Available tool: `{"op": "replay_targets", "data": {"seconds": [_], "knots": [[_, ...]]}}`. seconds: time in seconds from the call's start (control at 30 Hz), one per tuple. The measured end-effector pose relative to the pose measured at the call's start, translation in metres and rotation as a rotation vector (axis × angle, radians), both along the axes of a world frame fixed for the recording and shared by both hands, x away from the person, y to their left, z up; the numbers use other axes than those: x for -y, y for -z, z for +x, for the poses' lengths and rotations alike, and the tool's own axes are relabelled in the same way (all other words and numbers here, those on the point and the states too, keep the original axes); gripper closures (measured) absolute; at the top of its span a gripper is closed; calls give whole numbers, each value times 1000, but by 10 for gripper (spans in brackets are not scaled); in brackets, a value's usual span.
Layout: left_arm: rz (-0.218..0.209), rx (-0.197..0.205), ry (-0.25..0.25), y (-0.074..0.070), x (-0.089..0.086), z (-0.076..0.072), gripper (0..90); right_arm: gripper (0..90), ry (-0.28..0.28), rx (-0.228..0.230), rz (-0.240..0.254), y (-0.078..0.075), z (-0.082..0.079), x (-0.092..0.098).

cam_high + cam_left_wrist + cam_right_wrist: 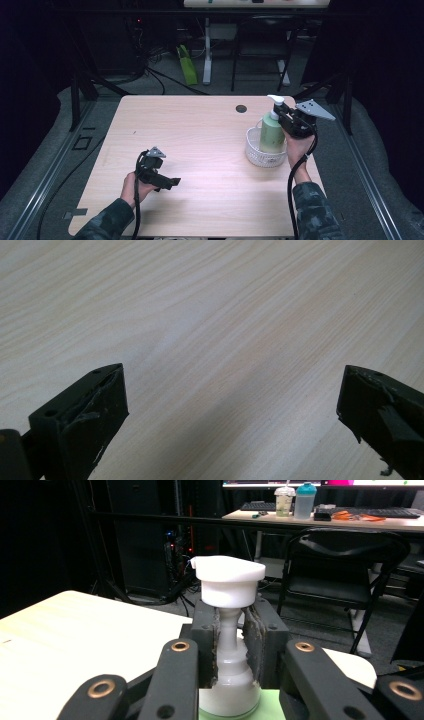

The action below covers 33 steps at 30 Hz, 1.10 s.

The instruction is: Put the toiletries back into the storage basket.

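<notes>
A pale green pump bottle with a white pump head stands in a clear ribbed bowl at the table's right. My right gripper is shut on the bottle's white neck, just under the pump head. Its pads press on both sides of the neck. My left gripper is low over the wood at the front left, lying nearly level. Its jaws stand wide apart with bare tabletop between them.
The light wooden table has a dark round hole near its far edge. Beyond the table are a black folding chair, desk legs, a green object on the floor, and cables. A desk with cups stands farther back.
</notes>
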State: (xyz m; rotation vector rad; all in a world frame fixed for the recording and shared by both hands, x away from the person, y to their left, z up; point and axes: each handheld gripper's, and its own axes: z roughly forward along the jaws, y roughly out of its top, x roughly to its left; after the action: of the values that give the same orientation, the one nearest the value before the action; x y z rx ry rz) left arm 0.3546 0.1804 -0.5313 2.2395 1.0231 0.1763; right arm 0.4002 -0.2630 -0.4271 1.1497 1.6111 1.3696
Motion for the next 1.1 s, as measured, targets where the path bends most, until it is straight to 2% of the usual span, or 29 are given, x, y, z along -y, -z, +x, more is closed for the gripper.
{"op": "replay_targets", "data": {"seconds": [0.33,0.4,0.7,0.97,1.1], "knots": [[-1,5,-2,-1,0,0,0,756,-33,-16,-23,-3,-4,2],[-3,5,-6,-1,0,0,0,694,-29,-18,-21,-3,-4,2],[1,4,-2,-1,0,0,0,693,-43,-23,-44,-5,-4,0],[0,4,-4,-1,0,0,0,652,-58,-53,-77,-10,-7,-3],[-1,7,-4,-1,0,0,0,651,-59,-55,-73,-10,-8,-1]]}}
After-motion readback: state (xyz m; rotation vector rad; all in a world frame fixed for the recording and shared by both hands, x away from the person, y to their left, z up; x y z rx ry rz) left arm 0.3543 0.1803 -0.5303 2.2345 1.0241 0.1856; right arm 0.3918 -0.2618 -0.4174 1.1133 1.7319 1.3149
